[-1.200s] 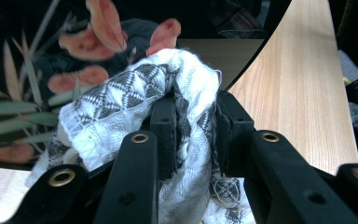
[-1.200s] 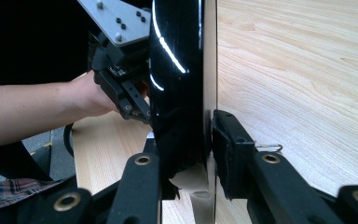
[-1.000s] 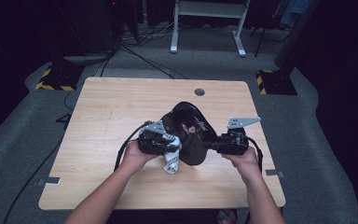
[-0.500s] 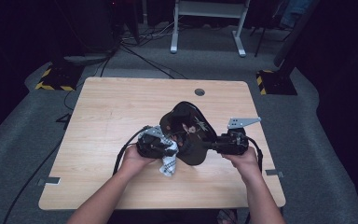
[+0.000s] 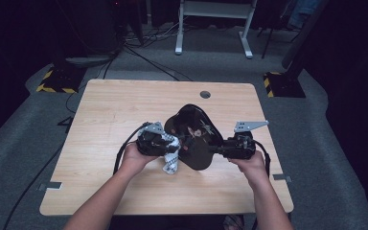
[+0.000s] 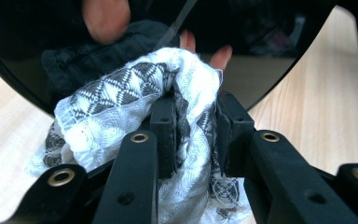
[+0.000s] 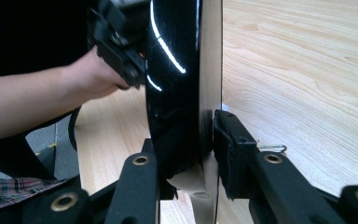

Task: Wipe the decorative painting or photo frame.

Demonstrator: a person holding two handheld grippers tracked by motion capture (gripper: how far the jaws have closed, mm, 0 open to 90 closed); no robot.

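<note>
At table centre | left gripper (image 5: 165,145) clamps patterned cloth (image 6: 121,93) against glossy black plate (image 5: 196,136) | right gripper (image 7: 184,154) pinches its 3 o'clock rim | wiping; next: rub onward.

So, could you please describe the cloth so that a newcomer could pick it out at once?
On the wooden table, look to the near middle, where the left gripper meets a glossy black plate. The cloth is clamped in its jaws: crumpled white fabric with grey diamond patterns.

Bright lit table (image 5: 124,115), dark surroundings, glare on glossy black plate (image 7: 177,70).
</note>
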